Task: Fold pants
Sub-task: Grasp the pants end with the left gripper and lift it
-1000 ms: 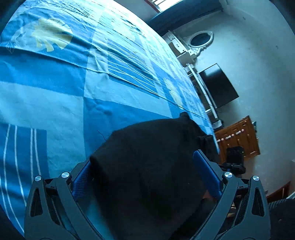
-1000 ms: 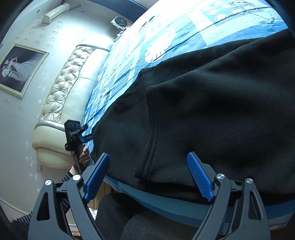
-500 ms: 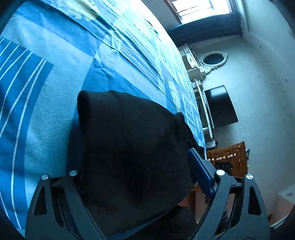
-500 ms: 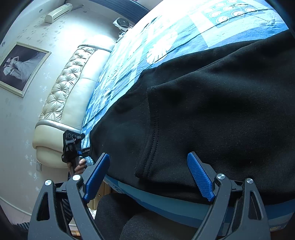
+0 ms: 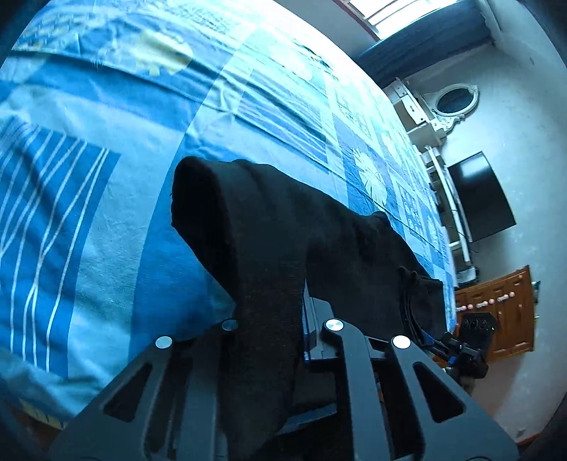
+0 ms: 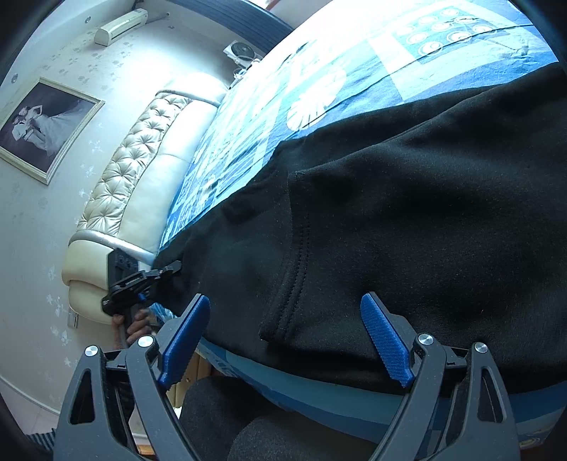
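Pants (image 5: pixel 283 234) lie on the bed (image 5: pixel 88 220); left hand-held gripper (image 5: pixel 273 319) clamps one end, raised for folding over, while right hand-held gripper (image 6: pixel 283 340) gapes wide beside their edge.

Home bedroom. Bed (image 5: pixel 106 220) with blue patchwork-print cover fills most of both views. Cream tufted headboard (image 6: pixel 141 166) at bed's end. Framed portrait photo (image 6: pixel 46 127) and air conditioner (image 6: pixel 120 23) on pale floral-papered wall. Beyond bed's far edge: white dresser with oval mirror (image 5: pixel 455 103), dark wall TV (image 5: pixel 482 196), wooden cabinet (image 5: pixel 496 308). Window with dark curtain (image 5: pixel 425 39) above.
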{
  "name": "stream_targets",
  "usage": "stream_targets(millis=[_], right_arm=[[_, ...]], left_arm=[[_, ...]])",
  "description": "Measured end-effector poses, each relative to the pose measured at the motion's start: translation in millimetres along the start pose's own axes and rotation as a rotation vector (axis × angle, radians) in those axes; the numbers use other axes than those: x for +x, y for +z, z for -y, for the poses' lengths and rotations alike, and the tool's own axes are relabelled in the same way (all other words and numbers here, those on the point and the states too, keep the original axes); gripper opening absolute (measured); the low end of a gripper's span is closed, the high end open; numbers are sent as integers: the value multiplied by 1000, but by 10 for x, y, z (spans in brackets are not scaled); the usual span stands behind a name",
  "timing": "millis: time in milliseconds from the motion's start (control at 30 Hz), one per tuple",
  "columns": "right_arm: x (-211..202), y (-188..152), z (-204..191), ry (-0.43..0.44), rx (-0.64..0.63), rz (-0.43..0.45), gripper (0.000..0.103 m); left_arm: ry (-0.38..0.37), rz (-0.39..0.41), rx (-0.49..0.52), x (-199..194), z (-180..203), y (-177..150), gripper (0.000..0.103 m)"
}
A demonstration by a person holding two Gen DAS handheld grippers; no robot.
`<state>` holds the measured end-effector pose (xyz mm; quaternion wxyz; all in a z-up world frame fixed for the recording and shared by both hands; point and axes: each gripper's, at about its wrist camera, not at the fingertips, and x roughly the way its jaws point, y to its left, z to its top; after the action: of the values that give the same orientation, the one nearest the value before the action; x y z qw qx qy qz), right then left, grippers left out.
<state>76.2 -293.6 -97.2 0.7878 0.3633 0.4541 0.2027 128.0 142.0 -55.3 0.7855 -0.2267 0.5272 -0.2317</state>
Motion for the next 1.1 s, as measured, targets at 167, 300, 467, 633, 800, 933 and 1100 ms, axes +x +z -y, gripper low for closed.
stream_targets(millis=[167,300,467,633,800,933,1100], right_arm=[[19,-51,-59,-30,-42,43,89],[20,-47,-64,-27,-45,50,90],[28,-40,-54,-18,-40,52,90],[6,-35,-46,-5,-16,54,90],[-110,13,32,56,76,47,90],[-291,49,88,80,116,64,90],[-650,70,72,31,60,137,90]], left_arm=[[96,41,108,-101,533,-46,13],[198,76,255,-98,1040,-150,13],[269,106,342,-40,1497,-287,12],[320,121,384,55,1814,-383,12],[359,117,422,183,2106,-440,12],[398,117,461,317,2340,-499,12],[432,115,513,502,2593,-592,12]])
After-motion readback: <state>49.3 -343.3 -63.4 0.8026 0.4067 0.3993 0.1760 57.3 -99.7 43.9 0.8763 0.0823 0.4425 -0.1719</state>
